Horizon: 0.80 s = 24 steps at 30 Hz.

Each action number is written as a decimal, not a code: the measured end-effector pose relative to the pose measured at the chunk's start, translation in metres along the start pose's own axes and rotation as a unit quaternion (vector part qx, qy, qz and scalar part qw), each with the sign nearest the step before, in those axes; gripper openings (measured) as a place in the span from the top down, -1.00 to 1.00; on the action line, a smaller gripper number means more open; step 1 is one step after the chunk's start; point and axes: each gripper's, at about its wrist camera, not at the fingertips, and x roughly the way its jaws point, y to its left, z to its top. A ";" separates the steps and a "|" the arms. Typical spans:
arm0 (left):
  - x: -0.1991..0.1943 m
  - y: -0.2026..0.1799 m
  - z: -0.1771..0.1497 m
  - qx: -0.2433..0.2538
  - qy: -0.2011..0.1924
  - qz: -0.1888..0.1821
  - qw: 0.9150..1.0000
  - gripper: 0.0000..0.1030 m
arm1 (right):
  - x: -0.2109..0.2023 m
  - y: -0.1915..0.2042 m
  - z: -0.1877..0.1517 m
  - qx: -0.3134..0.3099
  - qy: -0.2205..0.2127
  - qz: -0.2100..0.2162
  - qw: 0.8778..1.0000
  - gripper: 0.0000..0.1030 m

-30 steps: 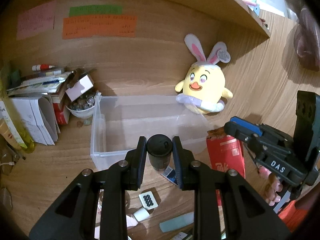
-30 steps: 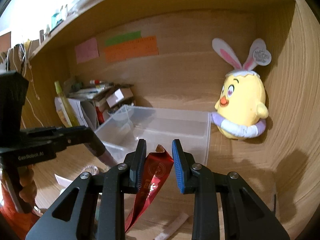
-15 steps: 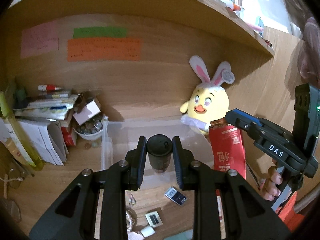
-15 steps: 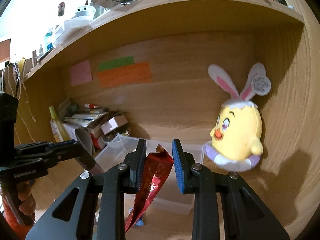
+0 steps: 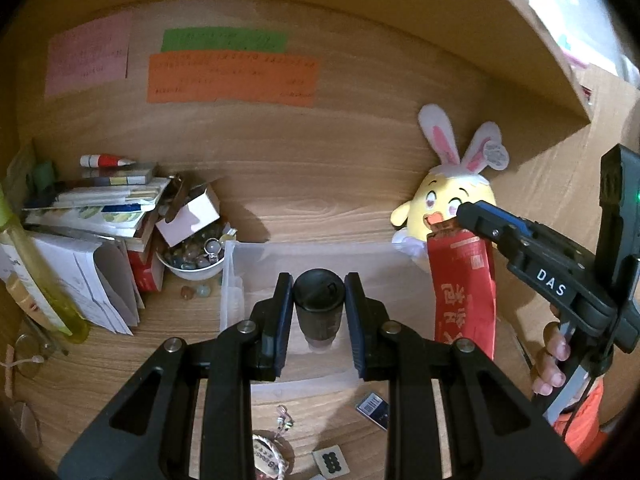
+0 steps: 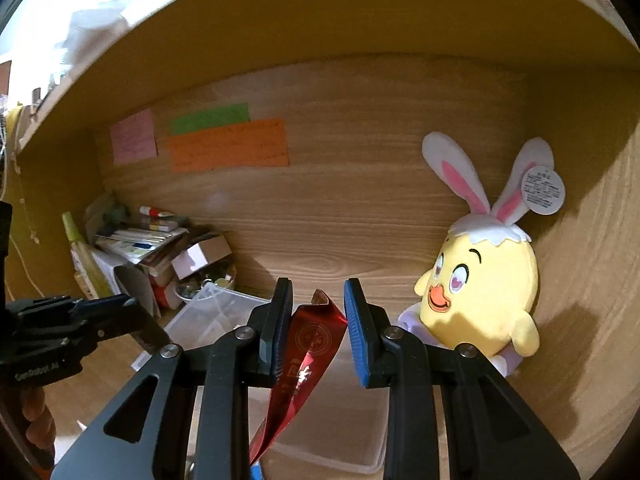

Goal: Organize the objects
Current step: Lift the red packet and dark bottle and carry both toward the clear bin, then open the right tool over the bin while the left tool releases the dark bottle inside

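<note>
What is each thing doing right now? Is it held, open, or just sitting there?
Left gripper: shut on the black bottle.
Black bottle: upright, held above the clear bin.
Right gripper: shut on the red packet.
Red packet: hanging down.
Clear bin: open, no lid.
Bunny chick plush: sitting upright.

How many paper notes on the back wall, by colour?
Pink note: 1
Green note: 1
Orange note: 1
Total: 3
</note>
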 end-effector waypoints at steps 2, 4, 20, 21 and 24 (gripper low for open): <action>0.005 0.003 0.000 -0.002 0.002 0.005 1.000 0.51 | 0.008 -0.001 0.001 0.001 0.003 -0.002 1.000 0.53; 0.010 0.004 0.000 -0.002 0.003 0.010 1.000 0.51 | 0.015 -0.002 0.002 0.003 0.006 -0.007 1.000 0.53; 0.055 0.009 -0.007 -0.002 0.035 0.008 0.999 0.51 | 0.083 -0.014 -0.013 0.016 0.078 -0.009 0.997 0.53; 0.058 0.009 -0.008 -0.002 0.039 0.007 0.999 0.51 | 0.086 -0.014 -0.015 0.013 0.084 -0.008 0.996 0.53; 0.066 0.011 -0.011 -0.006 0.049 -0.001 0.999 0.51 | 0.093 -0.010 -0.021 0.003 0.103 -0.005 0.995 0.76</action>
